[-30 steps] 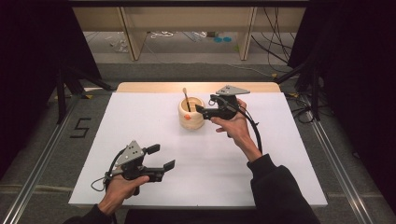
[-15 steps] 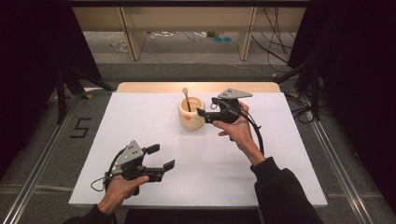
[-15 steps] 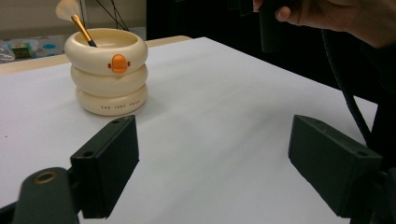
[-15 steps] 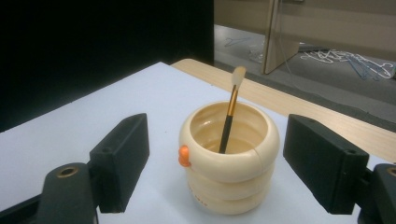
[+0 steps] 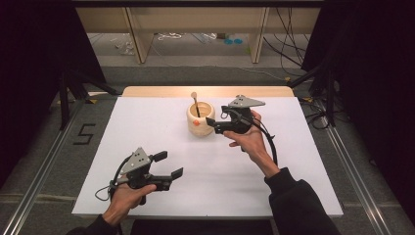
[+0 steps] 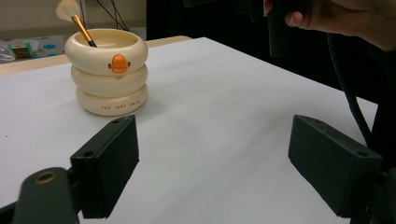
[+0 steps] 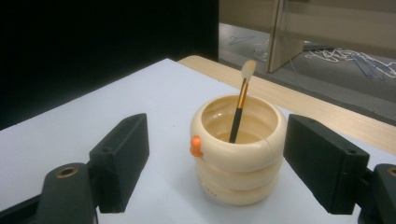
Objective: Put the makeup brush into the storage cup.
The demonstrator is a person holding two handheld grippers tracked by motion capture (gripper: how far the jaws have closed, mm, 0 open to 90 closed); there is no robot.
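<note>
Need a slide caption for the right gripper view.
Open right gripper faces a cream ringed cup holding a black-and-gold makeup brush on white table.

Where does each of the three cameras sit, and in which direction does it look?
High view: above the person's side, looking forward and down at the white table; both hands and grippers show.
Left gripper view: on the left gripper, looking across the table at the cream cup; its open jaws show.
Right gripper view: on the right gripper, facing the cup closely; its open jaws show.
All three share the cup with its brush.
</note>
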